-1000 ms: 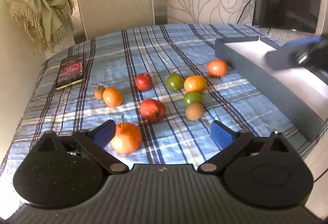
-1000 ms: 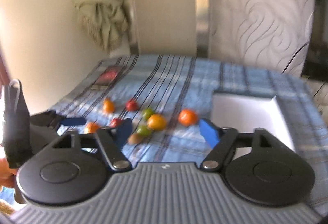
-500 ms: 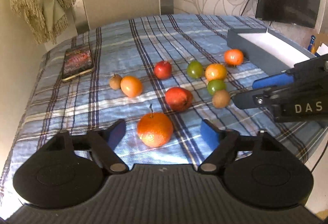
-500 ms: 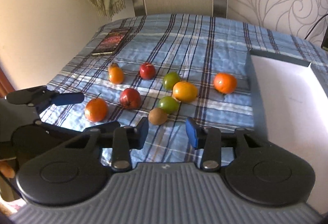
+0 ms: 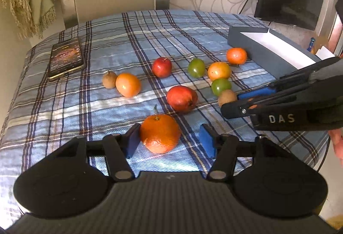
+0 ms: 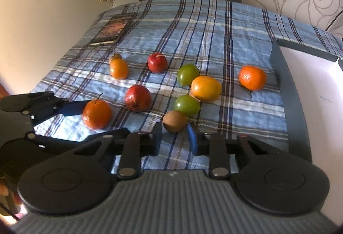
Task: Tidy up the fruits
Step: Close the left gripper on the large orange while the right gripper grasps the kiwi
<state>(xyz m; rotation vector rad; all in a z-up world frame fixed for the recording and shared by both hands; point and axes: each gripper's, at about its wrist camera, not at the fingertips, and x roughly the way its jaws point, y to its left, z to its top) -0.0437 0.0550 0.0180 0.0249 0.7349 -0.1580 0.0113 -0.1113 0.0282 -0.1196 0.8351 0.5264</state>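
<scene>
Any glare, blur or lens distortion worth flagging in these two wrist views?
Left wrist: sharp; sunlight whitens the tablecloth below the big orange; fisheye bows the table edges. Right wrist: softer, corners darkened, the tray floor washed out white.

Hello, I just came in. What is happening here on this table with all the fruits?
A person is sorting fruit with a pair of tongs in each hand. The left tongs are closing around a stemmed orange; one pad touches it, the other does not yet. The right tongs have closed on a brown kiwi. Seven other fruits lie loose on the plaid cloth, and the grey tray holds no fruit in the part that shows.
</scene>
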